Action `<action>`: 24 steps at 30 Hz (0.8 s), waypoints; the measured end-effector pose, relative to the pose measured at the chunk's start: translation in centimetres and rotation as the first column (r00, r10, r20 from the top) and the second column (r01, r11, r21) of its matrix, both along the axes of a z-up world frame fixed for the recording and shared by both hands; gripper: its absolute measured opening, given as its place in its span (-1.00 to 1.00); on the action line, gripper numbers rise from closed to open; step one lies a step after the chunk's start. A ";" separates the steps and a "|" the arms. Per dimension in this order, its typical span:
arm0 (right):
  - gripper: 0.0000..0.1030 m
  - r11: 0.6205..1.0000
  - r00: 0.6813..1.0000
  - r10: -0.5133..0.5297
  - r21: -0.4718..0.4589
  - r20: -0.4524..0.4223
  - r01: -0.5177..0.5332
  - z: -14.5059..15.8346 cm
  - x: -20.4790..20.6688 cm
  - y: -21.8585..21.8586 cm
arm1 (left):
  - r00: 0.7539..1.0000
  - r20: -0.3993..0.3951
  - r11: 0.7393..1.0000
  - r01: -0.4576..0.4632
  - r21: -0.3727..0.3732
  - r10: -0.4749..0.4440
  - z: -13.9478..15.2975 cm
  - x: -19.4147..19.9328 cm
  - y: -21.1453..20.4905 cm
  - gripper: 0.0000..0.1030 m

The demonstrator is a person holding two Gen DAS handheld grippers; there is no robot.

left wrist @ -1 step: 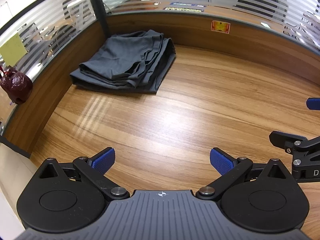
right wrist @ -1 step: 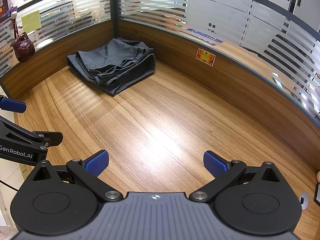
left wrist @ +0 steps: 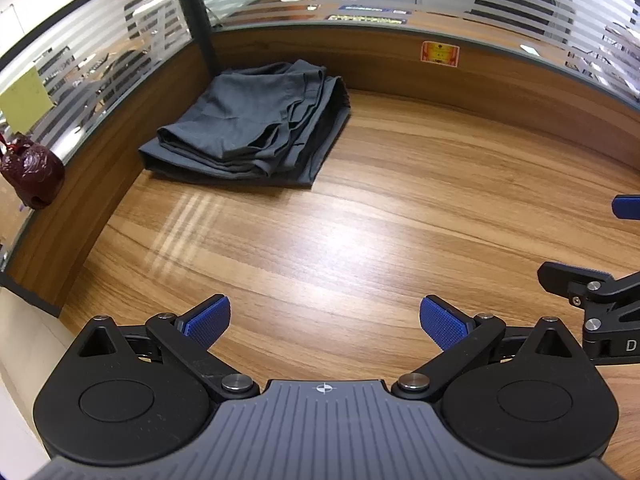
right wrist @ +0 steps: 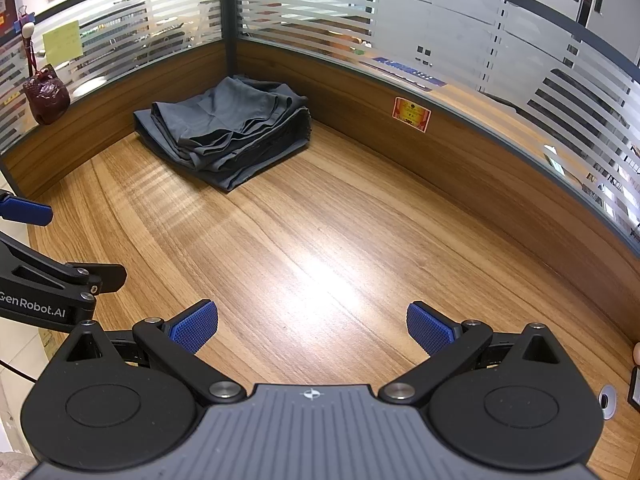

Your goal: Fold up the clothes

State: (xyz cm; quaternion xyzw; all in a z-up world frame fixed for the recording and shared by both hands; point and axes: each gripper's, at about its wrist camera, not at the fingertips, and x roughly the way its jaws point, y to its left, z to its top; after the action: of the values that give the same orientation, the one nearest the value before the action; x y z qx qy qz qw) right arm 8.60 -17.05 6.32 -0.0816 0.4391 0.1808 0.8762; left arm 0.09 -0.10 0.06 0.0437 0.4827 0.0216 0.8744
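A stack of dark grey folded clothes (left wrist: 248, 124) is sitting in the far corner of the wooden desk (left wrist: 360, 240), right where the two partition walls are meeting. The pile is lying flat on the wood, its layered edges showing along the near side, and it is touching neither gripper.

The left gripper (left wrist: 325, 322) is hovering over the near part of the desk, well apart from the clothes, with its jaws standing wide apart and nothing between the blue pads (left wrist: 208, 320). The right gripper (right wrist: 312, 326) is doing the same just beside it: jaws spread wide, blue pads (right wrist: 430, 328) holding nothing, bare wood showing in the gap. Each gripper is showing at the edge of the other's view, so the two are sitting side by side at about the same level.

Frosted striped glass (right wrist: 440, 40) is running above the wooden wall panels all the way round. A red and gold sticker (right wrist: 412, 114) is stuck on the right-hand panel, a yellow note (right wrist: 62, 42) is stuck to the glass on the left, and a dark red ornament (right wrist: 46, 94) is hanging below it. Light is glaring off the wood in the middle of the desk.
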 end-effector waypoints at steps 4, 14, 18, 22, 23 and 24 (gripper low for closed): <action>0.98 1.000 1.000 -0.001 -0.001 0.002 0.001 -0.2 -0.1 -0.1 | 1.000 -0.012 1.000 0.014 -0.008 -0.014 0.2 0.3 -0.4 0.99; 0.98 1.000 1.000 0.000 -0.005 -0.002 0.000 0.1 -0.1 0.0 | 0.999 -0.010 0.999 0.030 -0.035 -0.031 0.5 0.3 -0.2 0.99; 0.98 1.000 1.000 0.004 -0.006 -0.003 -0.004 0.1 -0.1 0.2 | 1.000 -0.007 1.000 0.024 -0.014 -0.024 0.0 0.3 -0.2 0.99; 0.98 1.000 1.000 0.005 -0.008 -0.004 -0.005 0.1 -0.2 0.2 | 1.000 -0.004 0.999 0.000 -0.044 -0.001 0.0 0.2 0.6 0.99; 0.98 1.000 1.000 0.005 -0.008 -0.004 -0.005 0.1 -0.2 0.1 | 1.000 -0.005 0.999 -0.003 -0.048 0.003 0.0 0.3 0.7 0.99; 0.98 1.000 1.000 0.004 -0.009 -0.004 -0.004 0.1 -0.2 0.1 | 1.000 -0.007 0.998 -0.014 -0.054 0.014 0.0 0.4 0.8 0.99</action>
State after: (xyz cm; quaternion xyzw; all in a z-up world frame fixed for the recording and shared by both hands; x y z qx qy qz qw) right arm 8.42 -16.94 6.43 -0.0860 0.4417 0.1809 0.8745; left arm 0.52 0.73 0.07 0.0170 0.4862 0.0146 0.8735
